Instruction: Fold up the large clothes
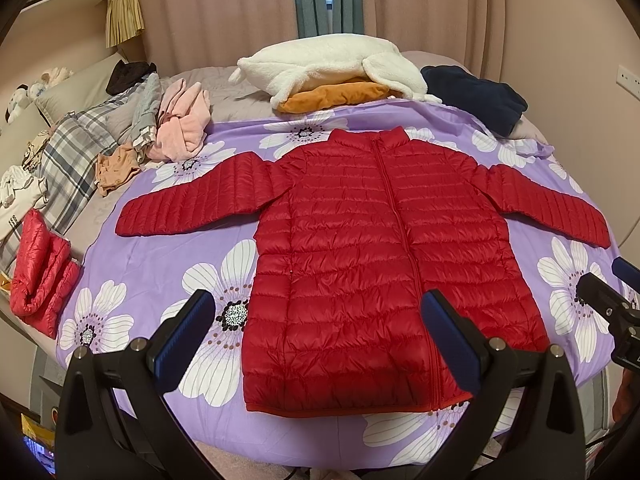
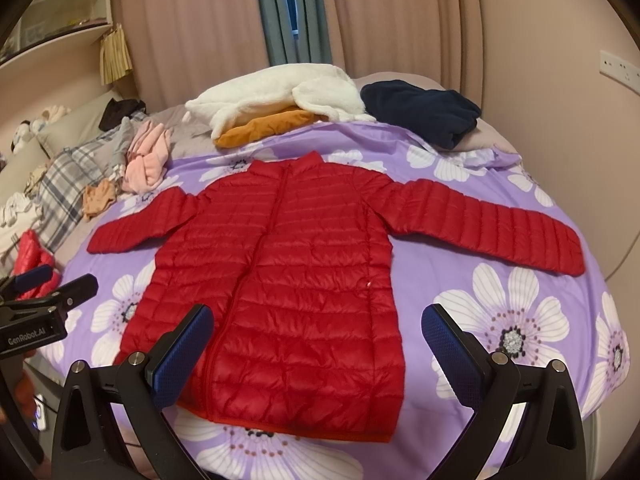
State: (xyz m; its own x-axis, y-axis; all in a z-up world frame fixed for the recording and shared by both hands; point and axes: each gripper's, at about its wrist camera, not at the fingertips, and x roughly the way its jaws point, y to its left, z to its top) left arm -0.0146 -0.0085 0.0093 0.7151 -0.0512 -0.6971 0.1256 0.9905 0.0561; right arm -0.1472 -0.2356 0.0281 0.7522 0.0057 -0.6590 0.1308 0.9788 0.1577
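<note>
Right, you're hovering both grippers, left and right, wide open and empty, over the jacket, lying flat, zipped, sleeves spread, ready for folding.

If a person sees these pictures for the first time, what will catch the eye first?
The red puffer jacket lies flat, zipped, sleeves spread, in the middle of the purple flowered bedsheet. Behind its collar sits a white fleece pile. Both tools, left and right, hang open above the hem.

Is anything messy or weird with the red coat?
Not really. The red coat lies flat and zipped on the flowered sheet, sleeves spread. Only the loose clothes pile beside it looks messy.
</note>
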